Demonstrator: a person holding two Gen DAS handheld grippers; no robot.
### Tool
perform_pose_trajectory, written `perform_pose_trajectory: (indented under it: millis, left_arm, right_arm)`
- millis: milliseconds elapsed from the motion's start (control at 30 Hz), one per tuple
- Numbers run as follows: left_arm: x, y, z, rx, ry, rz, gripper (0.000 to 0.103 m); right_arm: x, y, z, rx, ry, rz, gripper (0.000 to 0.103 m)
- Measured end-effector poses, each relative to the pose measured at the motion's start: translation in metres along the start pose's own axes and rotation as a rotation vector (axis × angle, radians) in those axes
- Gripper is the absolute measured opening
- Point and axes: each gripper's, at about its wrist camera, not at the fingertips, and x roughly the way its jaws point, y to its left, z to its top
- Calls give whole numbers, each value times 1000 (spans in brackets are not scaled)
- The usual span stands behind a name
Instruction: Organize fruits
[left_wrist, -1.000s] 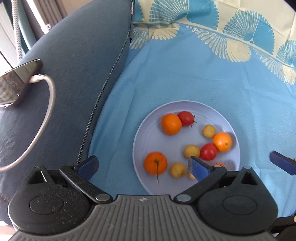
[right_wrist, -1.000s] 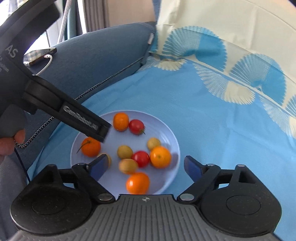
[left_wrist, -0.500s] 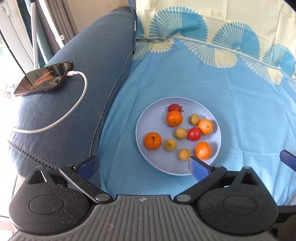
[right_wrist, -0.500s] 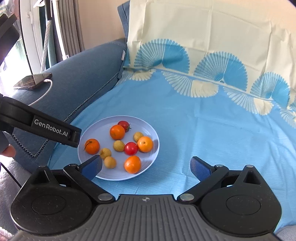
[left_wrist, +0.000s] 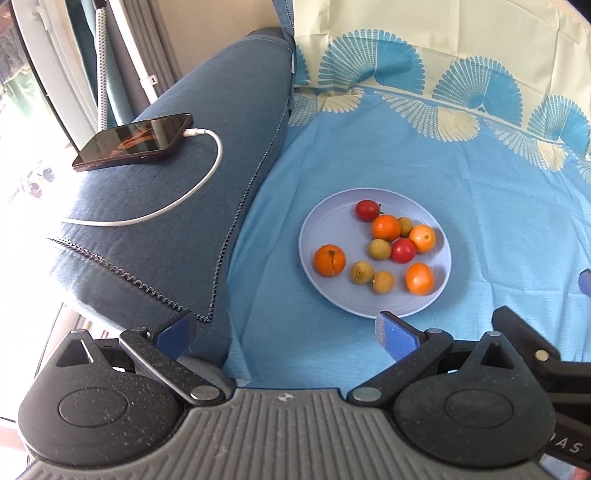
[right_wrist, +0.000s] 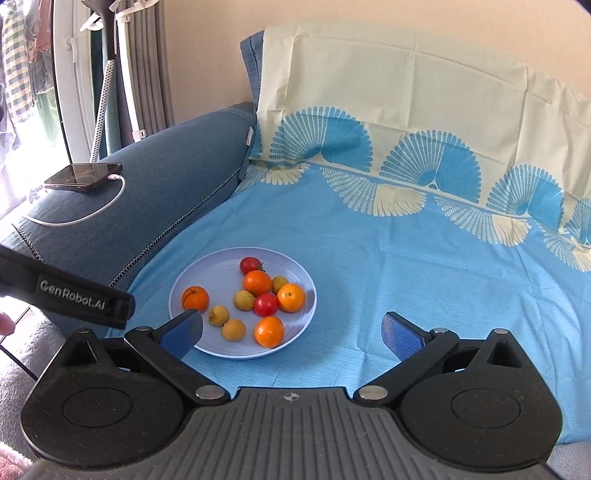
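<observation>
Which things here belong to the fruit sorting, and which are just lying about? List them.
Job:
plate
four oranges, e.g.
two red tomatoes, e.g.
four small yellow-green fruits, e.g.
left claw and right claw, both open and empty

Lying about:
phone
white charging cable
blue cushion
patterned sheet

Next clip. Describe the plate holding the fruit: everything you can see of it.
The plate is round, shallow and pale lavender-blue, with a low raised rim and a smooth, plastic-looking surface. It lies flat on the blue cloth, near the dark blue cushion. It holds ten small fruits: four orange, two red, four yellowish-brown, mostly clustered toward its right half. Neither gripper touches it; in the right wrist view one blue finger pad overlaps its near rim.
</observation>
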Motion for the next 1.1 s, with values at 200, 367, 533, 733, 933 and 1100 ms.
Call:
perform_pose_trajectory:
  millis: [200,367,533,733,933,1100]
  left_arm:
    - [-5,-2,-1,3,-17,-7,103]
    - [-7,-7,-3,20,-26,-11,103]
    - [-7,-8,-4,23,-25,-13,103]
    - [-7,-8,-4,20,-21,-11,103]
    - [-7,-8,-4,20,-16,-14,103]
    - [-7,-8,-4,21,-15,-16,103]
  right_arm:
    - [-9,3,0,-22,-25,-4,102]
    - [-15,0,-2,-19,-30,-17,102]
    - [-17,-3,-3,-16,-30,-26,102]
    - [-18,-2,-3,-24,-33,-24,102]
    - [-18,-1,-3,-26,-33,-23,102]
    - [-18,-1,-3,-24,-31,-26,102]
